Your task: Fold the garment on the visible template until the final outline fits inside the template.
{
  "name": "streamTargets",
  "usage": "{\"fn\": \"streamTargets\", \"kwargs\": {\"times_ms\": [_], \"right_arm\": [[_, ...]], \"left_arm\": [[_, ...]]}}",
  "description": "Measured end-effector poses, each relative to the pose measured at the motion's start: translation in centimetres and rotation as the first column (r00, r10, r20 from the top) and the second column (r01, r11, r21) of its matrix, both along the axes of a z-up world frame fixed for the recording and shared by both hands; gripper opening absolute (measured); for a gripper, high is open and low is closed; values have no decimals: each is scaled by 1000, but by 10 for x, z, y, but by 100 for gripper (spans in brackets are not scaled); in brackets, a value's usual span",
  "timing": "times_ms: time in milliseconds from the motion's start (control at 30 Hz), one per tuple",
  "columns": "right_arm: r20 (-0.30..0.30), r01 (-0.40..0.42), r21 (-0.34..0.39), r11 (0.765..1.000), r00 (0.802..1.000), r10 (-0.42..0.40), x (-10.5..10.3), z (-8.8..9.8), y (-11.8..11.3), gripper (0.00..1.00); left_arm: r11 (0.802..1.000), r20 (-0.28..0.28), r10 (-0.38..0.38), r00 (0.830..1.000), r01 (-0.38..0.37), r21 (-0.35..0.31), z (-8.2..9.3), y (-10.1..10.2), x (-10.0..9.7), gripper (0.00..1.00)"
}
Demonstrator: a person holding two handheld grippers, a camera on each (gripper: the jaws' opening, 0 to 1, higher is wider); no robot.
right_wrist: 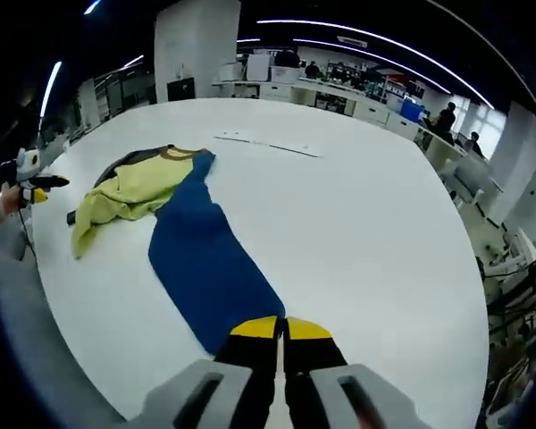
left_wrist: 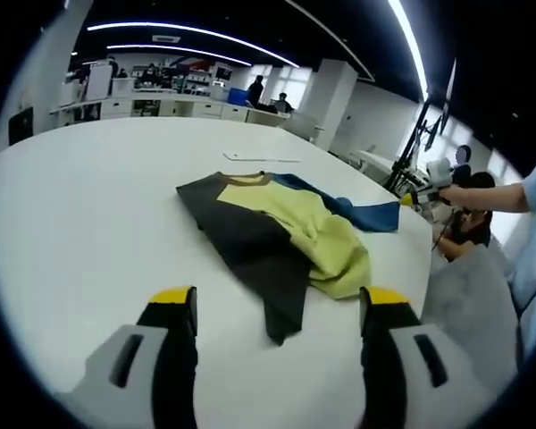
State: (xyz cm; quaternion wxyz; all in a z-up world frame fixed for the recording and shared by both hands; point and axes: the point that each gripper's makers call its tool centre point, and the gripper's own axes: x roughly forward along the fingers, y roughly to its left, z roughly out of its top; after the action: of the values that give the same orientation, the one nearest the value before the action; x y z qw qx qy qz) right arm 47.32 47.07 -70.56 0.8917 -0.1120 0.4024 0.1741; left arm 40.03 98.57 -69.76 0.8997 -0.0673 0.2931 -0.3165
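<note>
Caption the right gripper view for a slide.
Right tongs shut on the blue sleeve of a garment spread on a white table.

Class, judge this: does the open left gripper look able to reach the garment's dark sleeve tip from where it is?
Probably yes. The left gripper is open, and the dark sleeve tip lies between its jaws on bare table, with nothing in between.

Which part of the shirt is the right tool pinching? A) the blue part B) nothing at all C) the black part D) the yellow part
A: in the right gripper view, the right tool has its yellow tips closed together on the end of the blue part of the shirt, while the yellow part lies bunched farther away on the white table.
</note>
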Motion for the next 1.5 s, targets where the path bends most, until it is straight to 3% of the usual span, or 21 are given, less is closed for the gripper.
{"fn": "streamTargets", "kwargs": {"times_ms": [233,767,1100,1200,1500], "right_arm": [[-7,45,-18,999,999,-45,17,2,-22,0],[-100,144,-119,982,983,-156,60,-25,-82,0],[-129,134,-141,981,980,-152,83,-42,-84,0],[-155,101,-179,979,979,-129,84,-50,-87,0],[-169,109,-188,976,975,-141,86,-56,-99,0]], "left_arm": [[1000,-6,19,1000,-19,2,-4,5,2,71],[999,-44,48,998,-48,18,-16,14,1,71],[997,-56,71,996,-70,22,-19,15,7,71],[997,-59,74,995,-73,22,-19,15,8,71],[997,-79,80,994,-78,29,-25,14,8,71]]}}
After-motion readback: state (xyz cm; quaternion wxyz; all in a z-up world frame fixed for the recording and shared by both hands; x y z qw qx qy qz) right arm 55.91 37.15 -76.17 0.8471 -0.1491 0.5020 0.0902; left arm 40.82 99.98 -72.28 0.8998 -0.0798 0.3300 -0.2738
